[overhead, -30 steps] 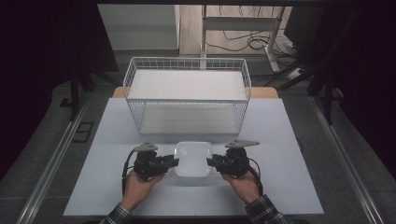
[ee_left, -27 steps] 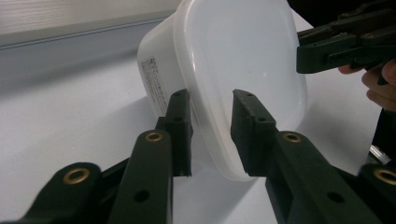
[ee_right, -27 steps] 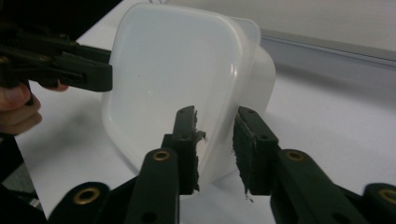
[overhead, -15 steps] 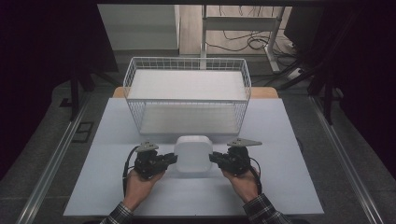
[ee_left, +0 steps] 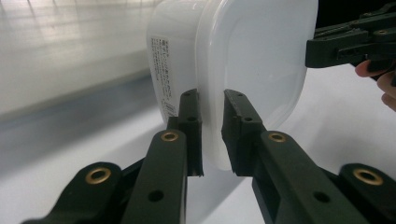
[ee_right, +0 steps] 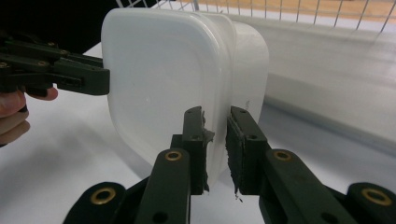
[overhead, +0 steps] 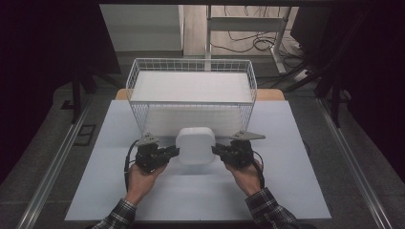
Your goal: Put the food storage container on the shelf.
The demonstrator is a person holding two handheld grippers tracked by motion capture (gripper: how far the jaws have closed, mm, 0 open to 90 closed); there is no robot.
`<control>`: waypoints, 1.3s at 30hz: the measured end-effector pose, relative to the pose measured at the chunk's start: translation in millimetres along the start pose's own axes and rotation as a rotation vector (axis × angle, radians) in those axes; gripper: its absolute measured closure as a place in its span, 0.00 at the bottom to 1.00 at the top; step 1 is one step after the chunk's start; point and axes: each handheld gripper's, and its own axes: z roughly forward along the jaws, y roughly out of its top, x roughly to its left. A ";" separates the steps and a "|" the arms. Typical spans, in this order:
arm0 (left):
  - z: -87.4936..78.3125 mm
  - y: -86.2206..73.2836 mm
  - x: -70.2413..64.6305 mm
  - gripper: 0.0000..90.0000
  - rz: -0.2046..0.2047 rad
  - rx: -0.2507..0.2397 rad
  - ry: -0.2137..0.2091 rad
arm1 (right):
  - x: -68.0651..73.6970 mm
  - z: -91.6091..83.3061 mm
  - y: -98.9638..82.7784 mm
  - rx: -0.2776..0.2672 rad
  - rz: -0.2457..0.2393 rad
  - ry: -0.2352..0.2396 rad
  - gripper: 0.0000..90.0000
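While two hands hold it from both sides, a white plastic box with a lid sits between the two tools, just in front of the wire basket. The left tool pinches the left edge of the box. The right tool pinches the right edge. Both tools have just been closing, and the rim of the box is between the jaws of each one.

From the left gripper view, the two black jaws of the left tool are close together, and the thin rim of the white box is caught between them. A small label with tiny print is on the side of the box. The other tool shows at the top right, gripping the far edge.

From the right gripper view, the right tool squeezes the rim of the box the same way. A bit of torn grey stuff sticks out from one pad. The other tool grips the far side at the left, with some fingers below it.

From the high view, the box looks tipped up, so its wide flat face turns toward the person. The tabletop under it is pale and plain. The basket stands at the back of the tabletop, with a white sheet lying across it. Checked sleeves cover the person's arms.
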 end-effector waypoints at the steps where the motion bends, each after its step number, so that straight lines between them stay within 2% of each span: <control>1: 1.1 2.3 2.0 0.87 0.000 -0.002 -0.001 | -1.0 0.8 1.7 -0.002 -0.002 -0.002 0.86; 4: 6.4 13.4 10.6 0.87 -0.003 -0.012 0.011 | -6.5 8.2 11.1 -0.015 0.004 -0.012 0.86; 6: 7.6 15.2 12.0 0.87 -0.004 -0.014 0.014 | -8.2 10.0 13.3 -0.017 0.004 -0.014 0.86; 10: 16.5 25.8 23.2 0.87 -0.017 -0.018 0.036 | -16.3 22.0 22.2 -0.018 0.019 -0.027 0.86; 18: 30.4 26.6 38.1 0.87 -0.059 -0.003 0.028 | -27.2 37.9 25.7 -0.003 0.028 -0.034 0.86; 30: 42.6 28.4 43.1 0.86 -0.070 0.020 0.066 | -39.3 54.2 26.6 0.027 0.042 -0.053 0.85; 32: 44.4 28.4 45.9 0.86 -0.087 0.008 0.058 | -42.2 55.6 26.8 0.021 0.053 -0.045 0.84; 35: 44.6 28.5 46.8 0.84 -0.076 -0.006 0.066 | -42.5 56.4 28.0 0.019 0.042 -0.053 0.83; 36: 46.9 29.5 45.2 0.85 -0.047 -0.008 0.109 | -43.0 58.8 28.9 0.022 0.032 -0.069 0.81; 38: 47.9 29.6 45.2 0.85 -0.040 -0.012 0.115 | -43.5 60.0 29.0 0.022 0.021 -0.076 0.83; 39: 48.2 30.2 46.4 0.84 -0.052 -0.025 0.119 | -43.7 60.9 29.1 0.019 0.016 -0.085 0.83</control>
